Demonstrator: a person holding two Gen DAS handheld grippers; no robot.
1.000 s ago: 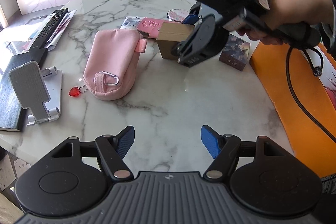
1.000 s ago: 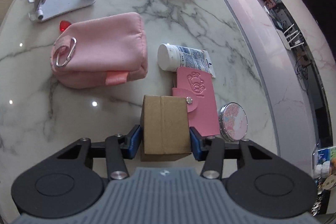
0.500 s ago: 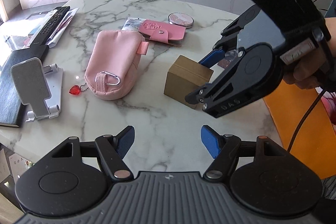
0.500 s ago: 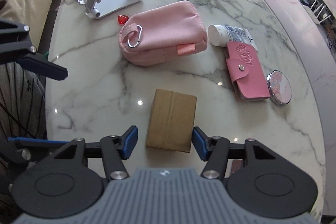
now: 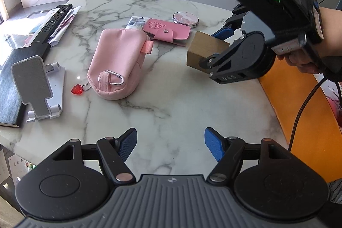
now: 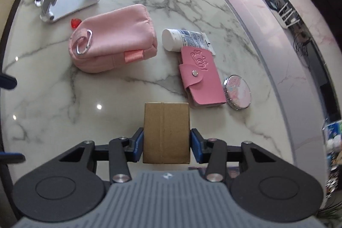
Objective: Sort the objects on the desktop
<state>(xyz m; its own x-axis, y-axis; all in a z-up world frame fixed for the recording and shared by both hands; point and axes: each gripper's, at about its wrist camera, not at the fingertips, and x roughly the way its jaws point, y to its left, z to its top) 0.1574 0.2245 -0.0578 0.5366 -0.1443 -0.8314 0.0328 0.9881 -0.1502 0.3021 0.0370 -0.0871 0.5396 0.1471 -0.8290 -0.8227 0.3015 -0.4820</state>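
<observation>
Right fingers (image 6: 166,143) just closed, grasping the cardboard box (image 6: 166,134) above the marble surface (image 6: 53,82), left fingers (image 5: 171,145) spread and empty, pink pouch (image 5: 116,63) nearby.

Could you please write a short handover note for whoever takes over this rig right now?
Right gripper: jaws have just been closing; both pads now press the sides of the cardboard box.
Left gripper: open and empty above the marble table.
On the table, unsorted: pink pouch, pink card holder, round compact, white tube.
Done: box gripped.
Left: place the box, then sort the other items.
</observation>
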